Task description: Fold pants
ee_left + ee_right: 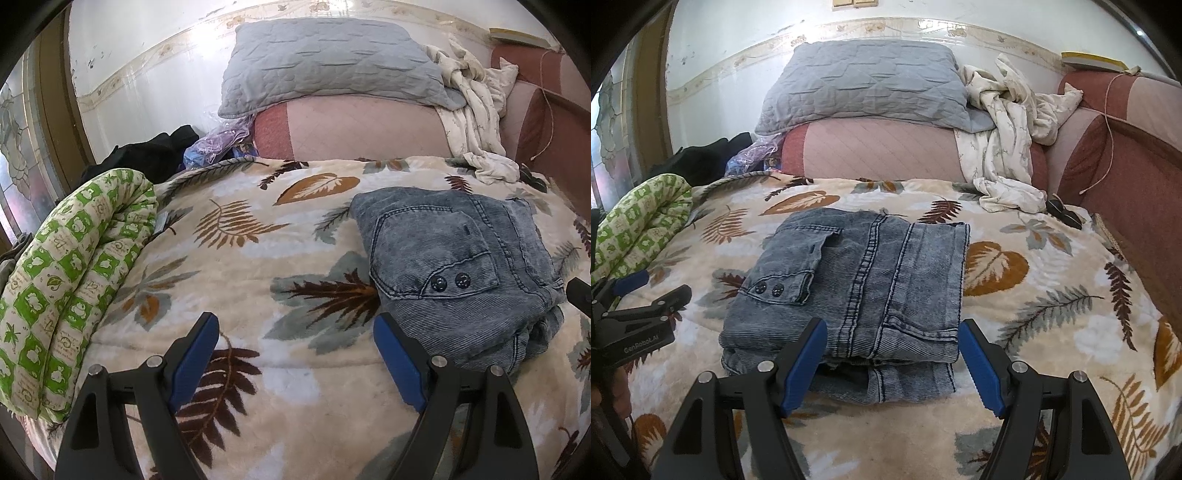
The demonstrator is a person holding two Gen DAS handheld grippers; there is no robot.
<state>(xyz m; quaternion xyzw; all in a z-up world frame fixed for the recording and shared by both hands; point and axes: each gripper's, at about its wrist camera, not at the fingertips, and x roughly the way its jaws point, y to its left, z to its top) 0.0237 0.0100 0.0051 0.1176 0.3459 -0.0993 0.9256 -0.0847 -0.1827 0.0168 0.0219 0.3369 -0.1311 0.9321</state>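
Note:
The blue-grey denim pants lie folded into a thick rectangular stack on the leaf-print blanket, back pocket with two dark buttons on top. They also show at the right of the left wrist view. My right gripper is open and empty, its blue pads either side of the stack's near edge, just above it. My left gripper is open and empty, hovering over bare blanket to the left of the pants. The left gripper's body also shows at the left edge of the right wrist view.
A rolled green-and-white quilt lies at the blanket's left edge. A grey pillow and a crumpled white cloth sit on pink-red cushions at the back. A red padded headboard runs along the right.

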